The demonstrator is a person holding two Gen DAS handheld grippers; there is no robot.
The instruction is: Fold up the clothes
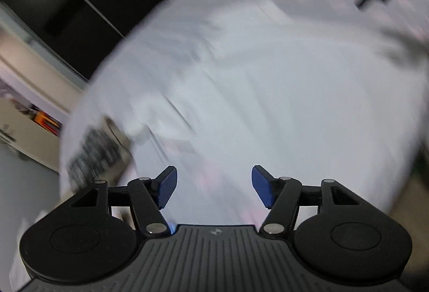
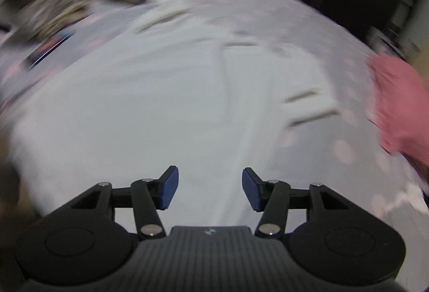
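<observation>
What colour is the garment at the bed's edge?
Pink garment, clearest in the right wrist view, though blurred.

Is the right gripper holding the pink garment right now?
No, the right gripper stands open with nothing between its jaws, and the pink garment lies apart at the right edge.

I am finding no readable text, number or brand anywhere in either view; the blur is smearing everything beyond my fingers. The only mark I am seeing is a small pale emblem on the ribbed grey body [image 1: 216, 232] of my left tool and the same emblem on the ribbed grey body [image 2: 209, 232] of my right one, with no letters legible in it.
</observation>
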